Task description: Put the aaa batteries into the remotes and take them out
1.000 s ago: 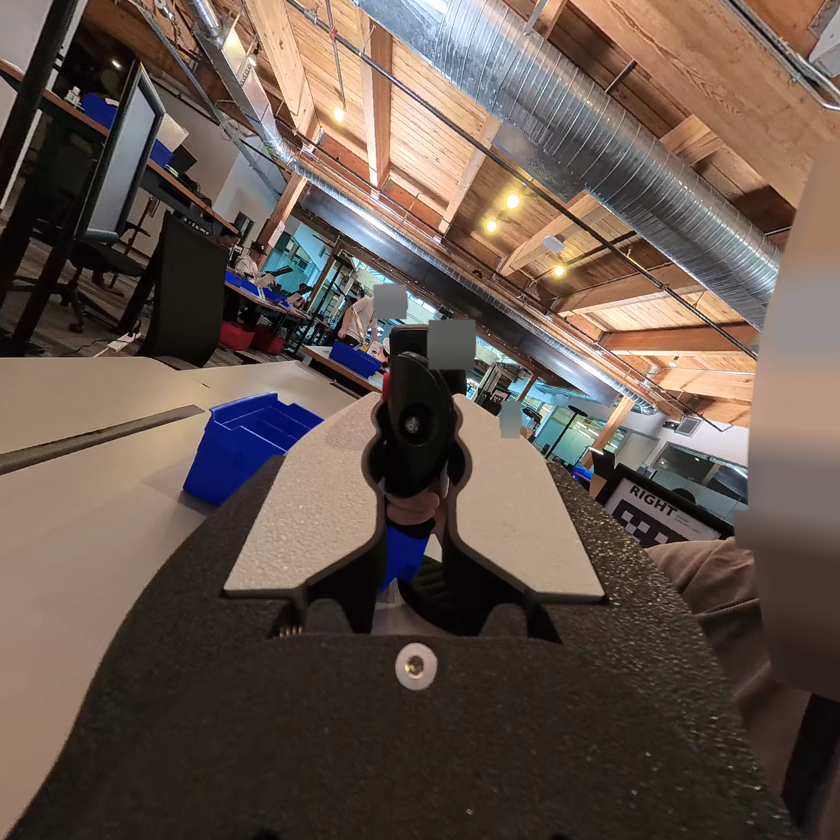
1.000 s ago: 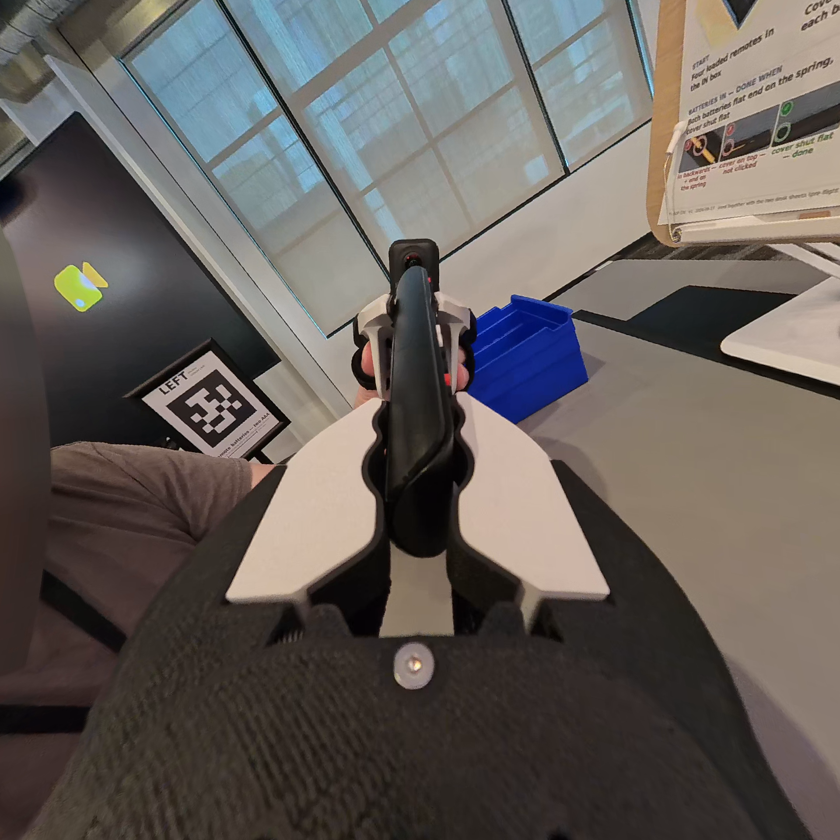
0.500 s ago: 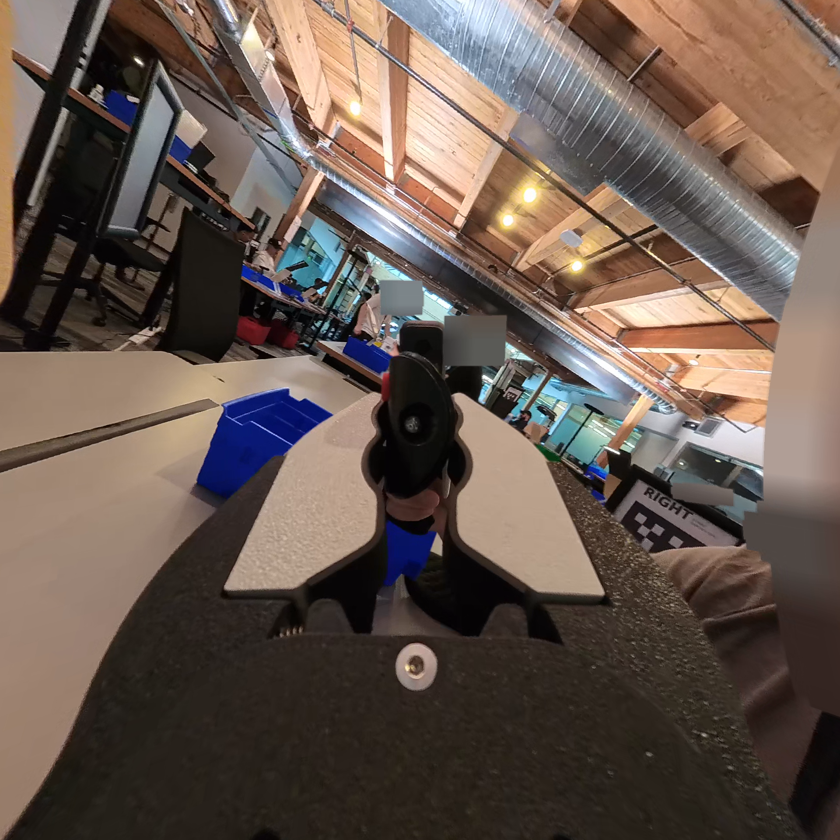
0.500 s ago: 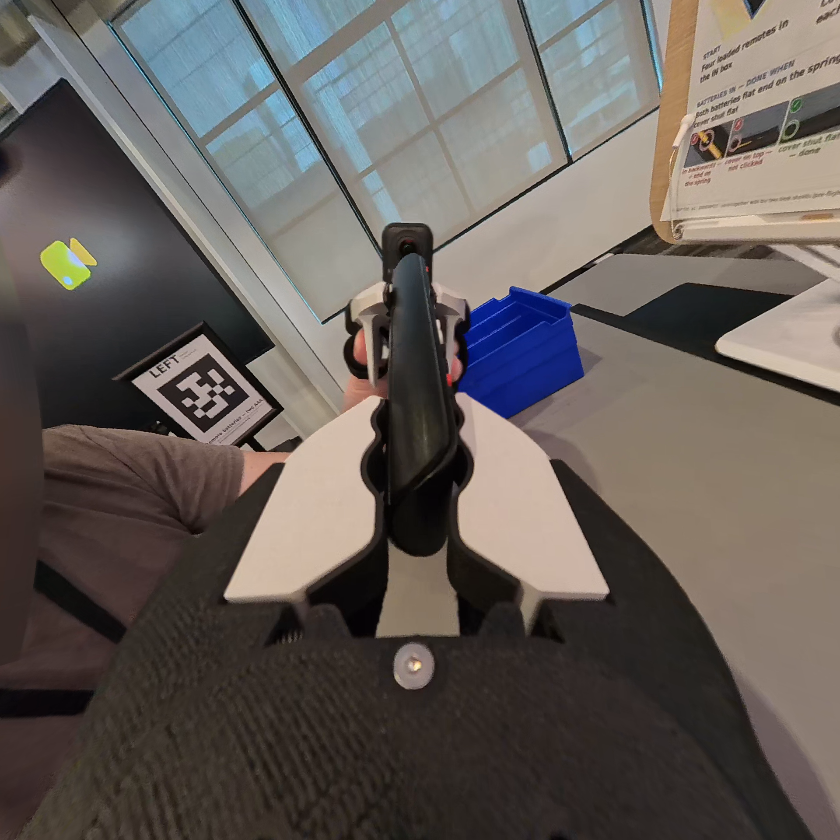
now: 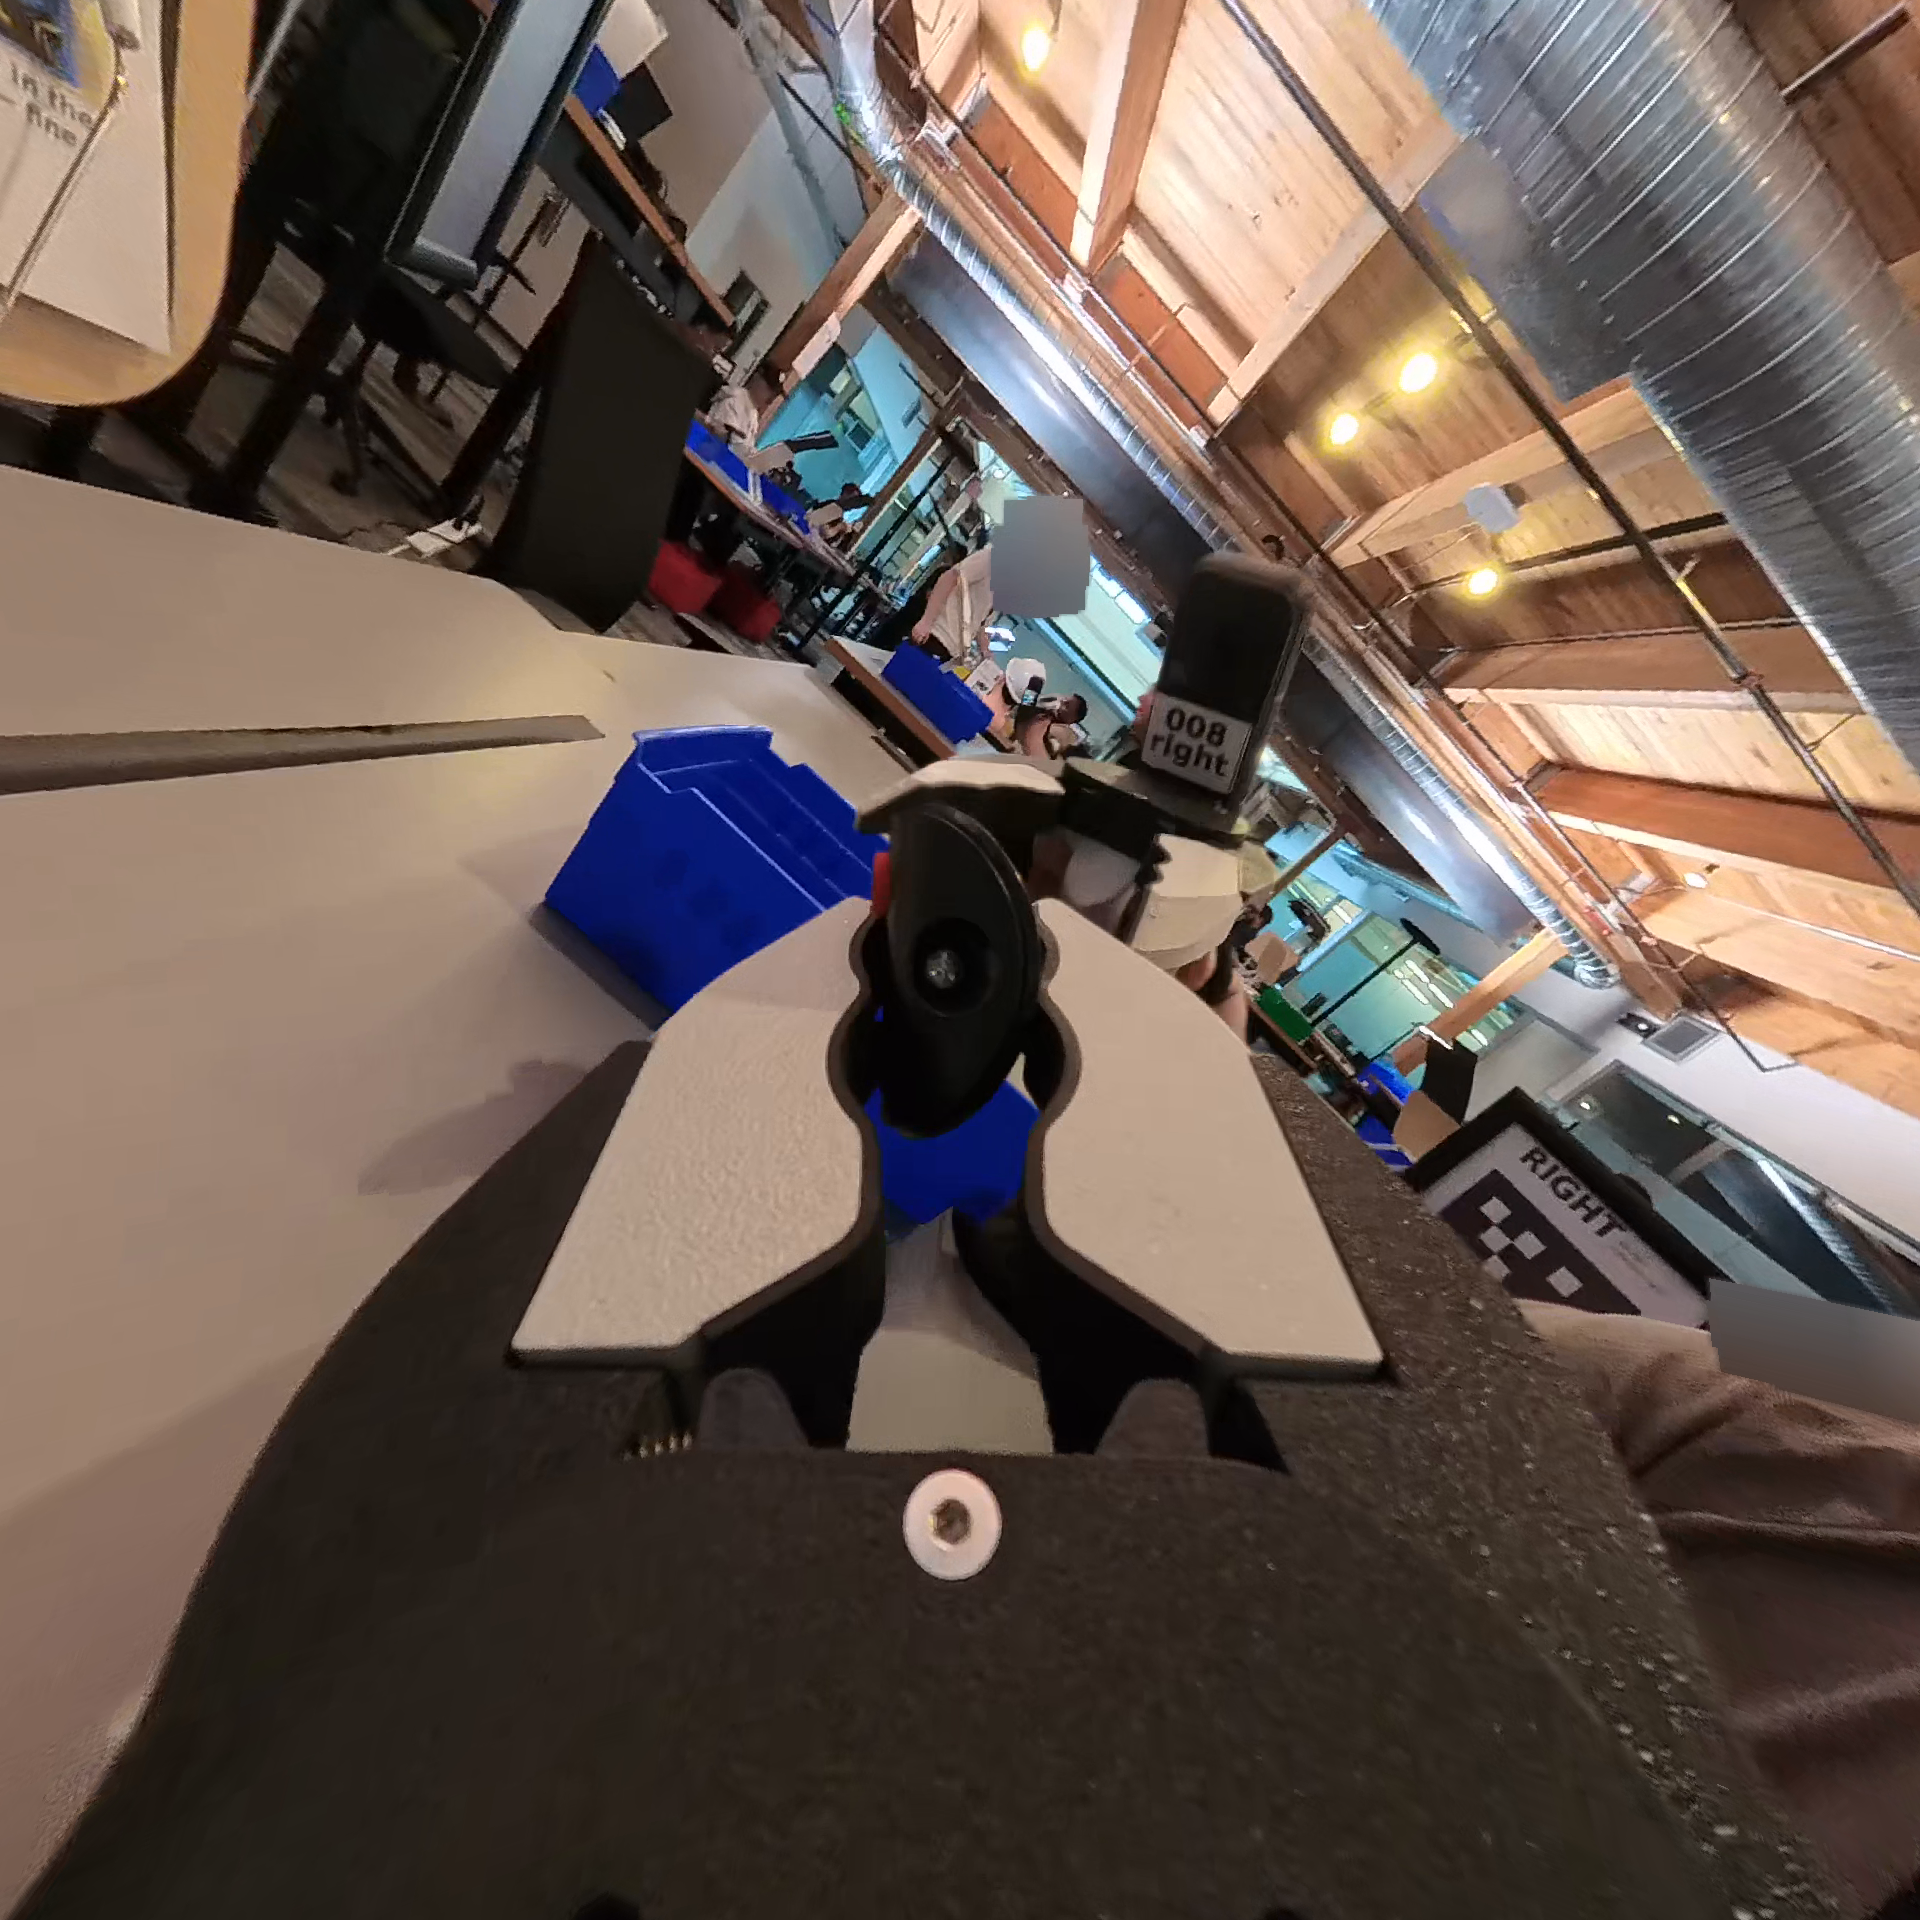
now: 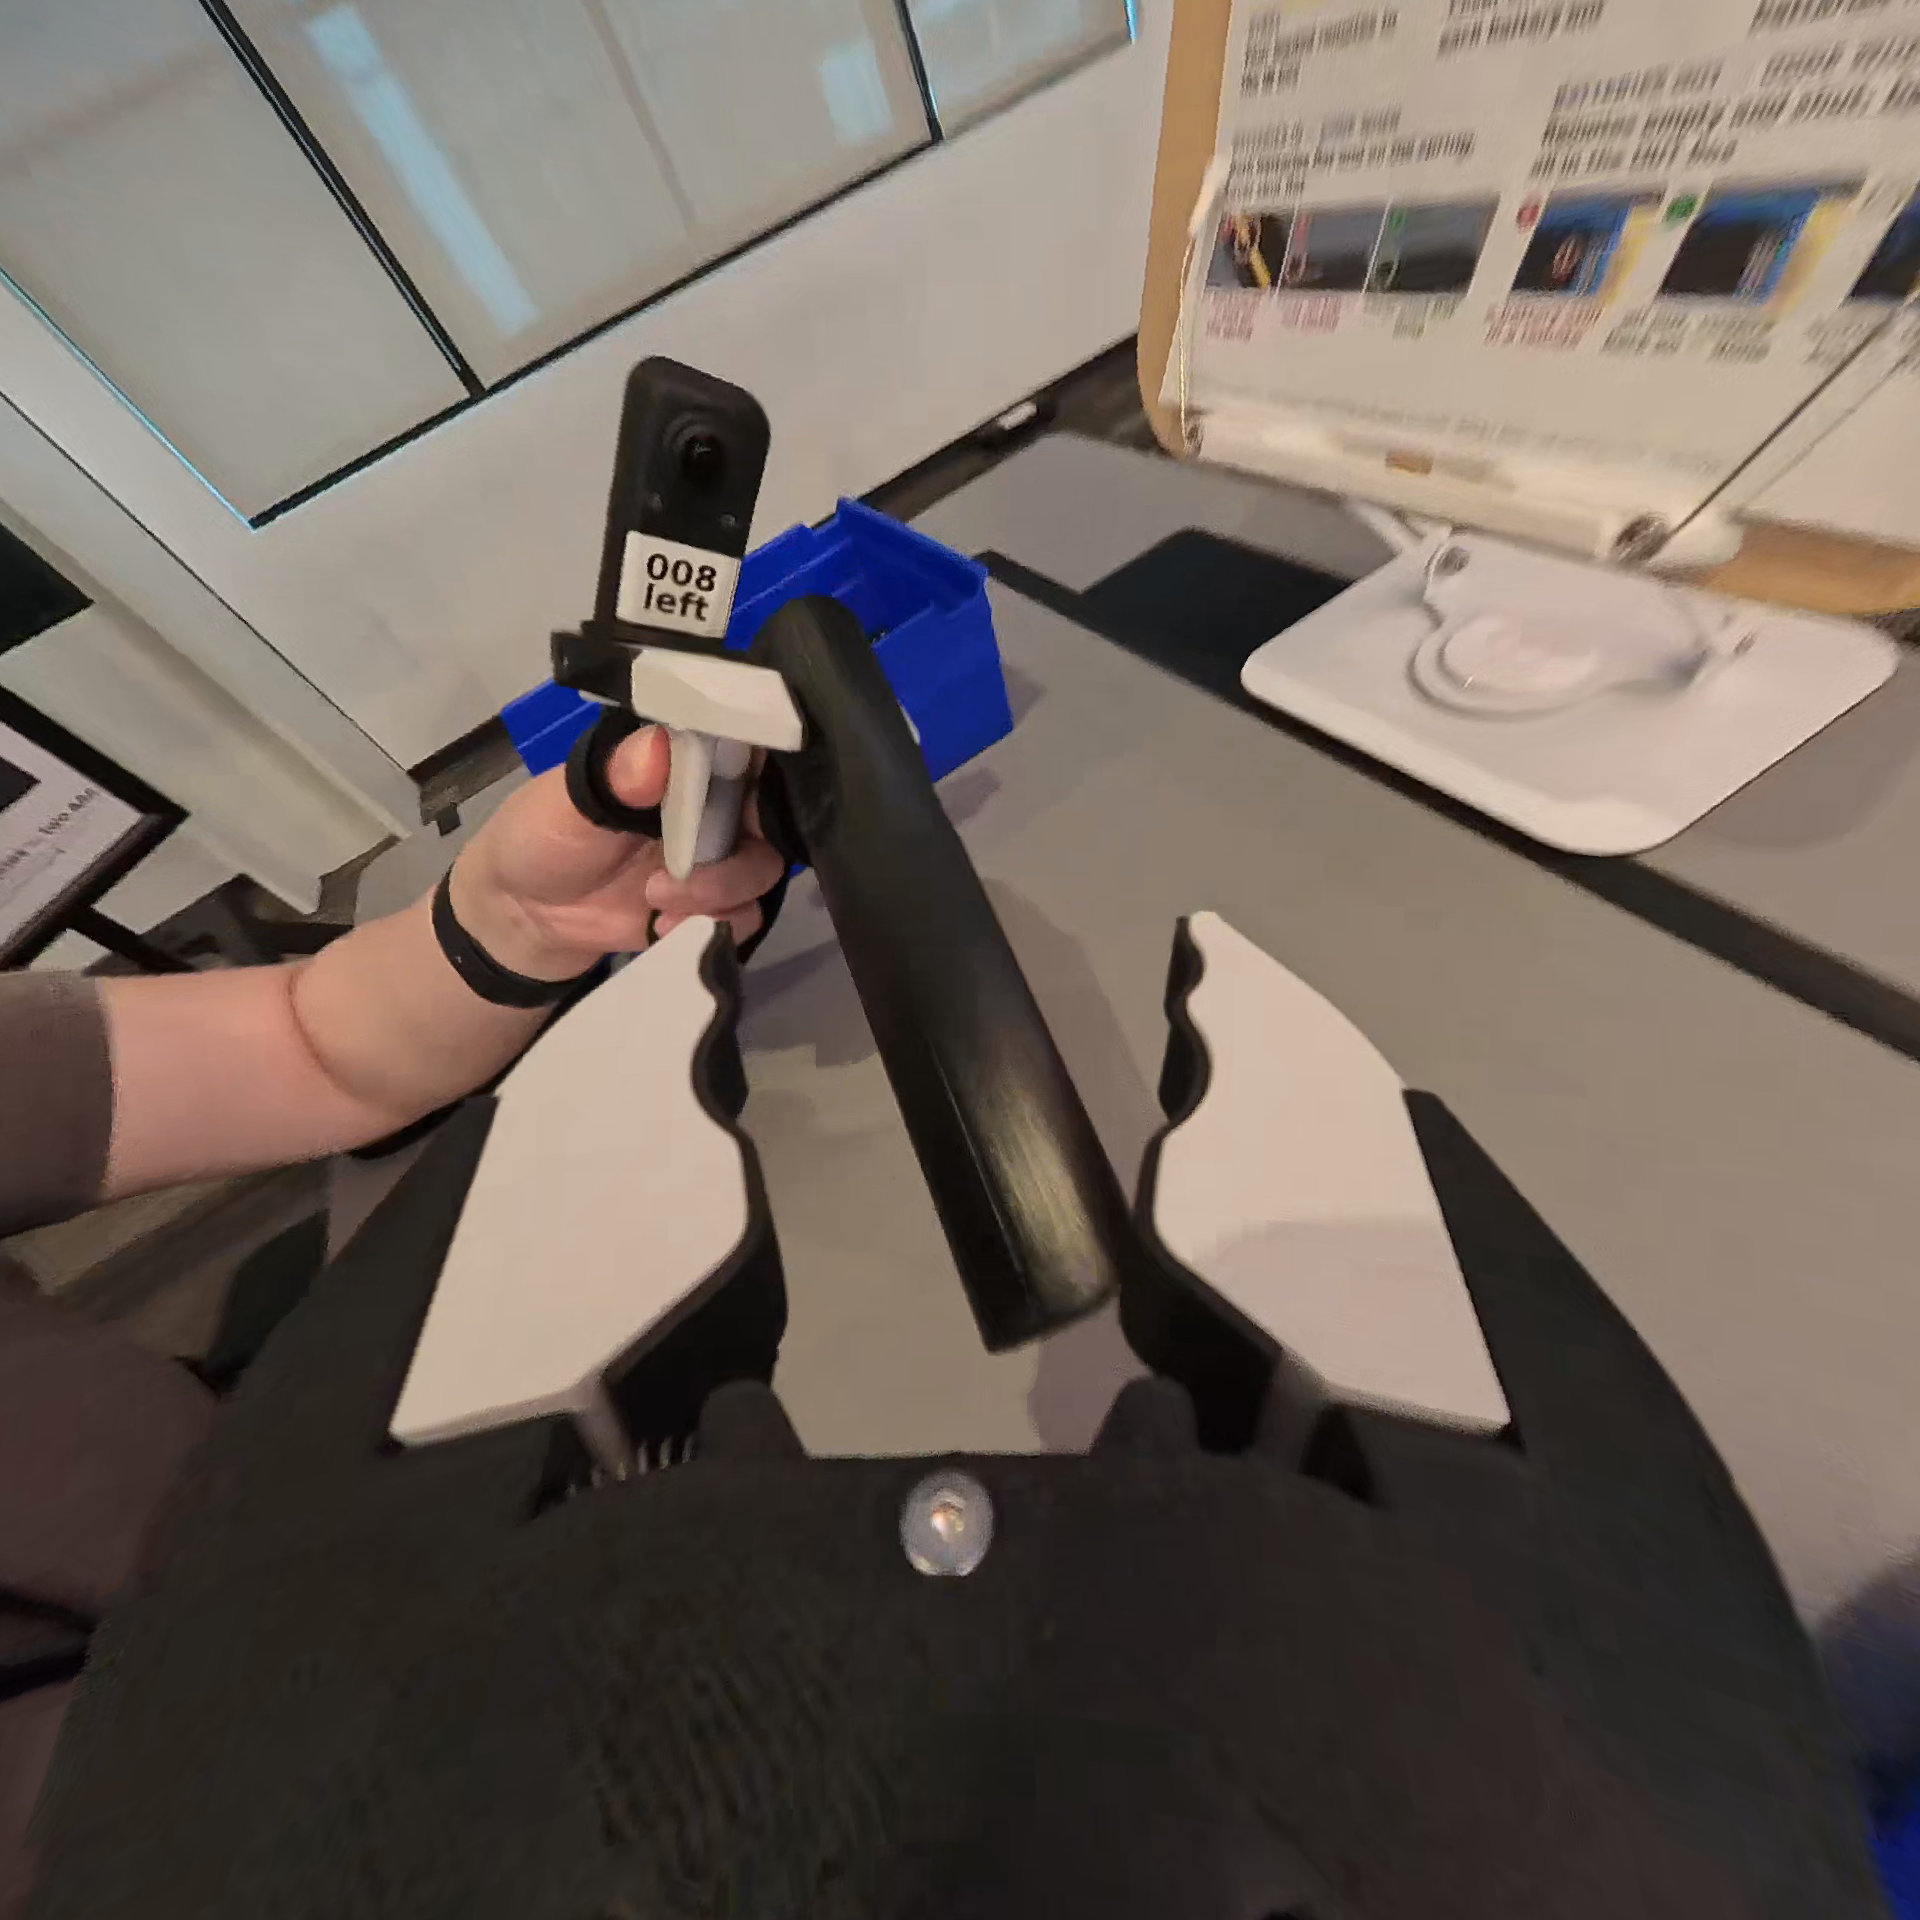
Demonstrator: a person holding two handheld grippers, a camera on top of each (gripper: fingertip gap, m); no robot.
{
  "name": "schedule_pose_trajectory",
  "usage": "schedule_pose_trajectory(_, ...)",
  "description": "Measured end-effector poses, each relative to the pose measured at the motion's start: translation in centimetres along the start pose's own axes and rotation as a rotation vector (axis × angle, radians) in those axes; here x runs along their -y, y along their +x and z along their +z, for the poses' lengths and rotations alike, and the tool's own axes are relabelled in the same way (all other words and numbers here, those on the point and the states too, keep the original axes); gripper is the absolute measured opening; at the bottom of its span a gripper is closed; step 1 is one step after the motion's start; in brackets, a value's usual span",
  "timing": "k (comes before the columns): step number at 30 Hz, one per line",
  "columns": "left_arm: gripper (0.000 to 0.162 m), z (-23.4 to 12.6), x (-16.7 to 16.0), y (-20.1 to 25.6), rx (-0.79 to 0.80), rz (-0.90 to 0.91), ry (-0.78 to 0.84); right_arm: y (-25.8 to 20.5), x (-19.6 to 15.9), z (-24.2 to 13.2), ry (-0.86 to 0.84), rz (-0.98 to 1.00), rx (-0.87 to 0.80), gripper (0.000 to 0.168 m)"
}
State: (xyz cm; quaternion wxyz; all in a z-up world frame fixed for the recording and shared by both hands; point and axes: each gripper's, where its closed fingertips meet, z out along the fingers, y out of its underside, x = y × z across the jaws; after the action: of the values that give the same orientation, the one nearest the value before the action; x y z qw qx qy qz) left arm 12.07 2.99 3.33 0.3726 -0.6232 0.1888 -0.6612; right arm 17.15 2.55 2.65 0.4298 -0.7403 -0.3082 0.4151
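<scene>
Two grippers are in view: the left gripper (image 5: 951, 1003) is pinched on one end of the black remote (image 6: 935, 997), while the right gripper (image 6: 951, 997) is spread wide, its jaws clear of the remote's free end. The remote is held in the air above the grey table (image 6: 1455, 1039), with a blue bin (image 6: 914, 644) behind. It is judged light, rigid and smooth, hence slippery, and best taken across its narrow sides near an end.

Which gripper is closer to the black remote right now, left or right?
Left. The left gripper is shut on one end of the black remote. The right gripper is open, its fingers either side of the other end without gripping it.
</scene>
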Motion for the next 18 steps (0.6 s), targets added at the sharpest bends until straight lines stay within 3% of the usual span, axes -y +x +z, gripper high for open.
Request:
schedule_pose_trajectory(4, 0.024, 0.0, 0.2, -0.7, 0.038, -0.025, 0.074, 1.6, -0.3, 2.2, -0.066, 0.086, -0.139, 0.086)
schedule_pose_trajectory(10, 0.024, -0.4, 0.5, -1.4, 0.102, 0.014, 0.137, 3.5, 0.9, 2.6, -0.094, 0.075, -0.313, 0.113)
schedule_pose_trajectory(18, 0.024, -0.2, 0.6, -0.2, 0.041, -0.009, 0.129, 2.3, 0.3, 3.9, -0.295, -0.012, -0.323, 0.107)
